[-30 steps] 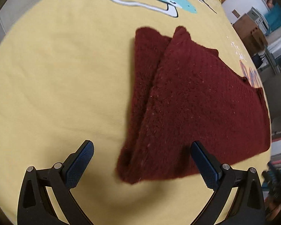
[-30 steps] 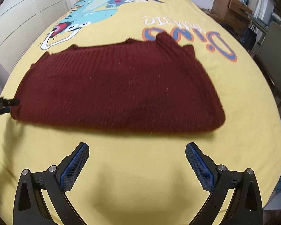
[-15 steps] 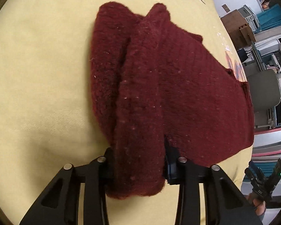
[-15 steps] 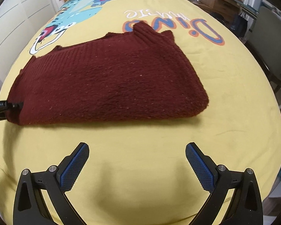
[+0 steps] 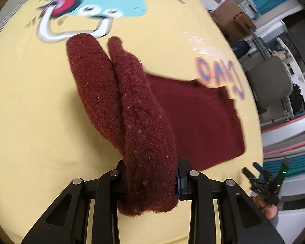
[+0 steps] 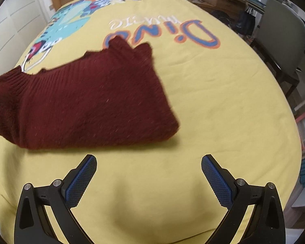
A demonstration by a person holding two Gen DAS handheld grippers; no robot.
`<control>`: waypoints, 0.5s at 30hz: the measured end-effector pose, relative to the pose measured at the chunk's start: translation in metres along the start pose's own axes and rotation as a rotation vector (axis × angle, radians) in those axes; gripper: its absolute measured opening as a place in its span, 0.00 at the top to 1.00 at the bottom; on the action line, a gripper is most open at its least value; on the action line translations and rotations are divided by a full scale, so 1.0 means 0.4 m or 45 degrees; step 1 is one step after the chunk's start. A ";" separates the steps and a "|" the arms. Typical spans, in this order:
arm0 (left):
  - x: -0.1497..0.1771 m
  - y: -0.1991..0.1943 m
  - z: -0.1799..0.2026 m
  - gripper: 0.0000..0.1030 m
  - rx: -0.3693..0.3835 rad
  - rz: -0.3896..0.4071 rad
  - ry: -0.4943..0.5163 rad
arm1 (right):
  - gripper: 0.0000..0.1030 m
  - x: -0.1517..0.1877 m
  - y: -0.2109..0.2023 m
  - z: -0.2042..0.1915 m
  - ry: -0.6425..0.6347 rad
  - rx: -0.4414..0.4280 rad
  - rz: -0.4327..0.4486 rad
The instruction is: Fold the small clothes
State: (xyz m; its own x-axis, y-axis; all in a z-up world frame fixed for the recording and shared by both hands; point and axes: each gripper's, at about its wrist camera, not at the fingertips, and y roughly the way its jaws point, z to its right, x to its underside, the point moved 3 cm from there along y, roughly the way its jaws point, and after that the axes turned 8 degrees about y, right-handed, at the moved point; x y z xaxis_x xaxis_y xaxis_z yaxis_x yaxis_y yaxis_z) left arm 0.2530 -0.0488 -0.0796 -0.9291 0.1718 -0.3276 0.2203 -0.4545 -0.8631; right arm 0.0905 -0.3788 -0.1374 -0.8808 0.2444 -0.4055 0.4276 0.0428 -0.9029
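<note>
Item, left side: left gripper (image 5: 152, 183), its jaws having just closed, clamped on the doubled end of the dark red knitted garment (image 5: 132, 122). The pinched end stands raised off the bedcover, two thick rolled folds rising away from the fingers; the grip looks meant to carry this end over the rest.

Item, centre: the same garment (image 6: 87, 101), already folded lengthwise, lying on the yellow printed bedcover (image 6: 213, 111). Its far part rests flat beside the orange-and-blue lettering; its left end is lifted. Blur shows along its edges.

Item, right side: right gripper (image 6: 149, 181), fingers spread wide with nothing between them, hovering above bare bedcover just short of the garment's near edge. Probably waiting to steady or take the free end.

Item, far right: a grey chair (image 6: 284, 36) beside the bed.
</note>
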 end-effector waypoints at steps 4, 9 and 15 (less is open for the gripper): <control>-0.069 0.026 0.149 0.76 -0.021 -0.007 0.123 | 0.00 -0.038 -0.039 0.041 0.014 -0.011 0.051; -0.138 0.128 0.364 0.76 -0.016 -0.033 0.258 | 0.00 -0.074 -0.078 0.098 0.041 0.002 0.104; -0.085 0.324 0.529 0.76 -0.056 -0.161 0.398 | 0.00 -0.057 -0.073 0.172 0.074 0.038 0.075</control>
State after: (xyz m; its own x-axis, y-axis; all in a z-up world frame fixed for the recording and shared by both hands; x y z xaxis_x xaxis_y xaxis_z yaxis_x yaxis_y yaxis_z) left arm 0.2503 -0.2986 -0.0989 -0.8155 0.4868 -0.3132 0.1284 -0.3754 -0.9179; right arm 0.0842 -0.4524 -0.1117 -0.8407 0.3013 -0.4499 0.4712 -0.0020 -0.8820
